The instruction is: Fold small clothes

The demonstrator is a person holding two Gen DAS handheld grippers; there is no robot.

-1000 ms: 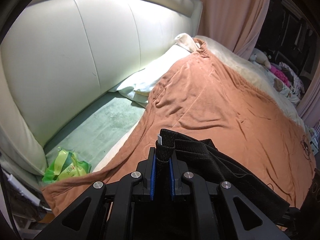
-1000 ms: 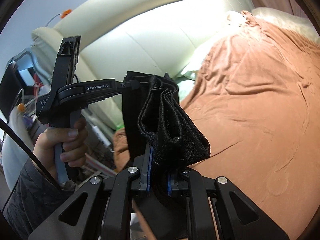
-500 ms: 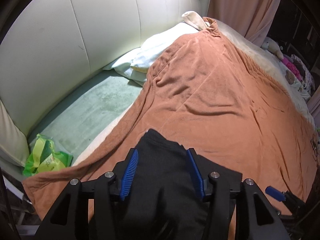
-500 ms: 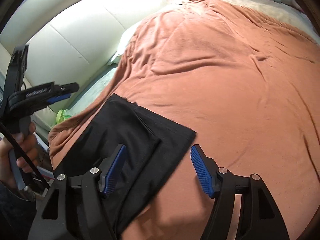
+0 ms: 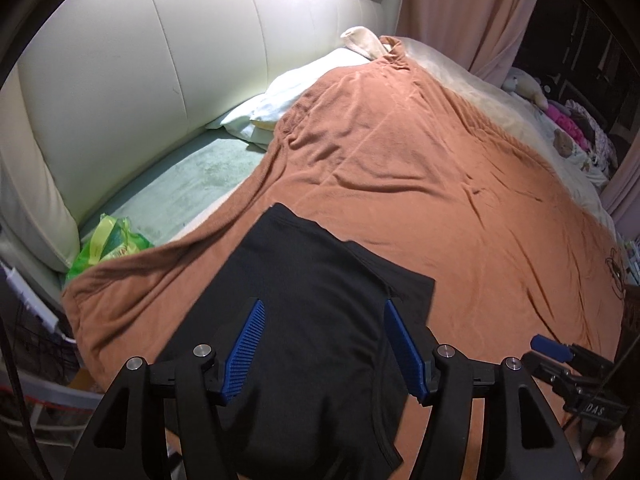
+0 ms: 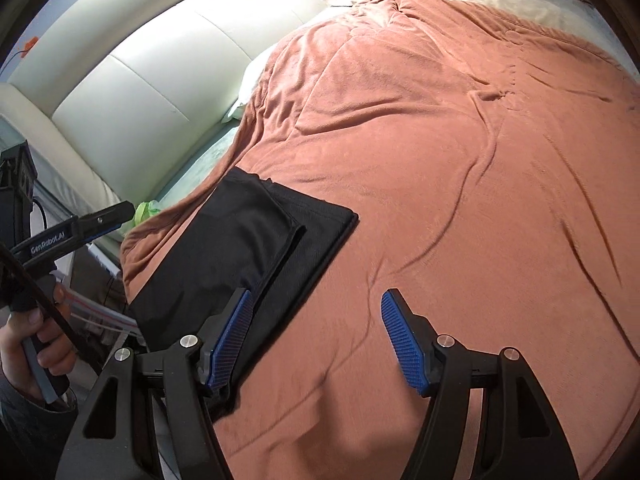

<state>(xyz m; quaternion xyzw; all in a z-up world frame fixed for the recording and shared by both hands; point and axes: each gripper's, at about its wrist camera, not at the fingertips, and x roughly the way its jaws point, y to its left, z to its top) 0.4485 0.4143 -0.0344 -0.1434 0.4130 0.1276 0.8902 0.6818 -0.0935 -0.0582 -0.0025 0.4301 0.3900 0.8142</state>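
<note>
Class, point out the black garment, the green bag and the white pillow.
black garment (image 5: 312, 288), left wrist view, middle of the top layer.
green bag (image 5: 110, 242), left wrist view, crumpled middle.
white pillow (image 5: 296, 88), left wrist view, upper face.

1. On my right wrist camera I can read "GenRobot.AI" in white letters along the side of the black two-finger left gripper (image 6: 120, 214), held at the left edge of the view.
2. On my left wrist camera I make out the white letters "DAS" on the black body of the right gripper (image 5: 552, 350) at the lower right; anything before them is cut off.
3. The crumpled green and yellow plastic bag (image 5: 108, 242) carries print, but it is too small for me to read.
</note>
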